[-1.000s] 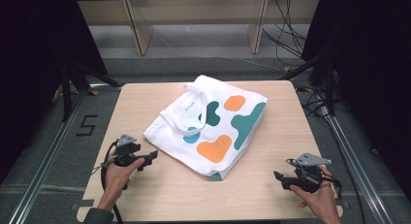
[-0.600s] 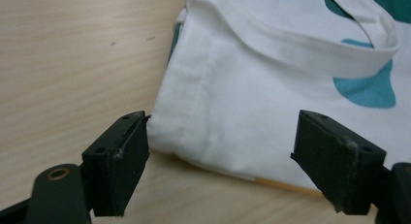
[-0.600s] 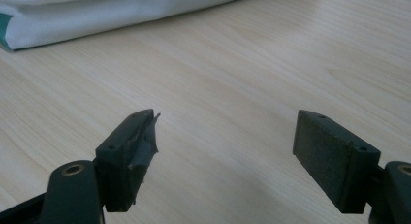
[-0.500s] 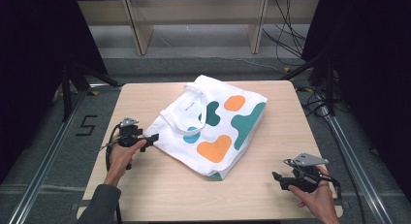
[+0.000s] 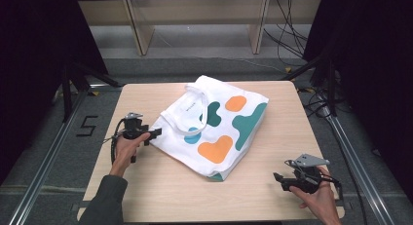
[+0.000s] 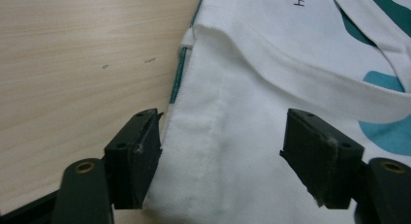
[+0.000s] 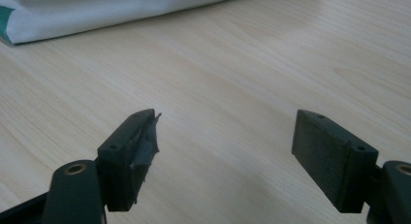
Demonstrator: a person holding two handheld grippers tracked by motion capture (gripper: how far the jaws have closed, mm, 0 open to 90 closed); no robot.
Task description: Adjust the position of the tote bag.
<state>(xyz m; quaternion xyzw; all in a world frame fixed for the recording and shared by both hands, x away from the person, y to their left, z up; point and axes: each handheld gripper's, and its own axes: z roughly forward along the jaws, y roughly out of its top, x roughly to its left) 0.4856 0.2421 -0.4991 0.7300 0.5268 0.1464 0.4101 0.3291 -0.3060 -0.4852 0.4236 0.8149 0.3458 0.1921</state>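
At the left side of the table [image 5: 160, 196], the left gripper [image 5: 155, 133] sits right at the near left corner of the tote bag [image 5: 214, 130]. In the left gripper view its jaws stand wide apart with the white cloth of that corner lying between them, one jaw at the bag's edge where it meets the bare wood and the other over the fabric. Nothing is clamped yet. The bag lies flat in the middle of the table, turned at an angle, its white handle [image 5: 191, 119] looped across the printed face with orange and teal blobs.

This looks like the approach to a first grasp: the left gripper is placed to take hold of the bag's corner or hem. The next move, as I judge it, calls for lowering the jaws so one slips under the cloth edge, then squeezing on the fabric, taking care to catch the intended layers only.

At the right, the right gripper [image 5: 282, 181] rests near the table's front right corner, well apart from the bag. Its jaws are spread open over bare wood, holding nothing, and it seems to be waiting.
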